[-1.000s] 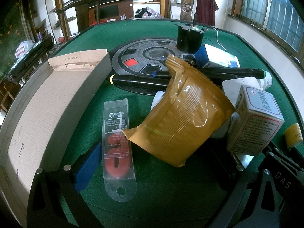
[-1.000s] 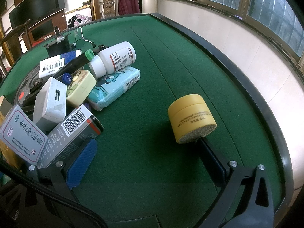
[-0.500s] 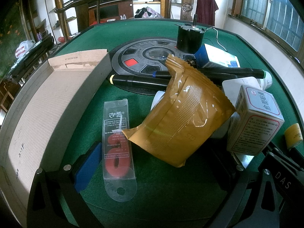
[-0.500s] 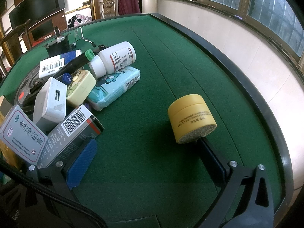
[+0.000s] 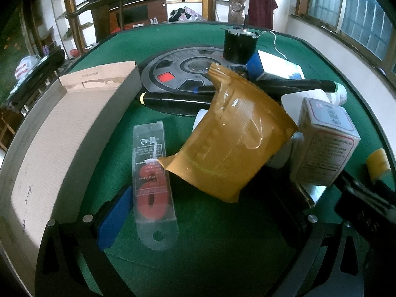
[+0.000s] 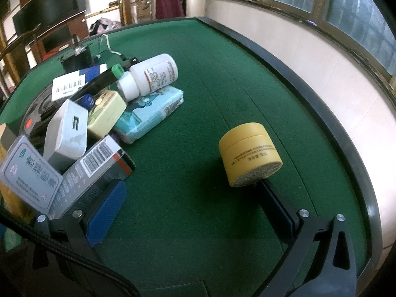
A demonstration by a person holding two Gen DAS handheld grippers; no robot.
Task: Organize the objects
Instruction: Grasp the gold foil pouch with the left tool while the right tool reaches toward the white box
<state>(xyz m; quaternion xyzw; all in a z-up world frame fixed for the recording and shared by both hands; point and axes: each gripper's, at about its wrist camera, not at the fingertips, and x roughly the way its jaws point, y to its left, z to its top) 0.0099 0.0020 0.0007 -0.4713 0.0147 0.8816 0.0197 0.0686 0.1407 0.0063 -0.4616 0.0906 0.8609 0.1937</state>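
Left wrist view: left gripper (image 5: 205,215), fingers spread wide and holding nothing, low over the green felt table (image 5: 222,242). Clear blister pack with a red item (image 5: 152,175) lies flat just inside the blue left pad (image 5: 115,219), its long axis running straight away from the gripper, hang-hole end nearest. Tan foil pouch (image 5: 230,138) lies ahead and to the right, between the two finger lines, propped on the pile, its long axis slanting up toward the far right. Open cardboard box (image 5: 57,133), the likely receptacle, stands close on the left, long side parallel to the blister pack. Behind: black marker (image 5: 173,97), round black centre console (image 5: 183,69), black motor (image 5: 238,47), blue-and-white carton (image 5: 272,68), white medicine box (image 5: 324,143) at right. Right wrist view: right gripper (image 6: 198,193), likewise spread, nothing gripped. Yellow jar (image 6: 250,153) lies on its side at the tip of the right finger (image 6: 277,203), seemingly touching it, base toward the gripper, lid pointing away; it sits well apart from the pile. Pile at left: barcode box (image 6: 99,168) just beside the blue left pad (image 6: 106,210), white adapter (image 6: 66,133), pale yellow case (image 6: 106,116), tissue pack (image 6: 151,111), white pill bottle (image 6: 151,75). Judgement: the blister pack and pouch belong to the left hand, nearer the box; the jar to the right, which would need to shift right to centre it.
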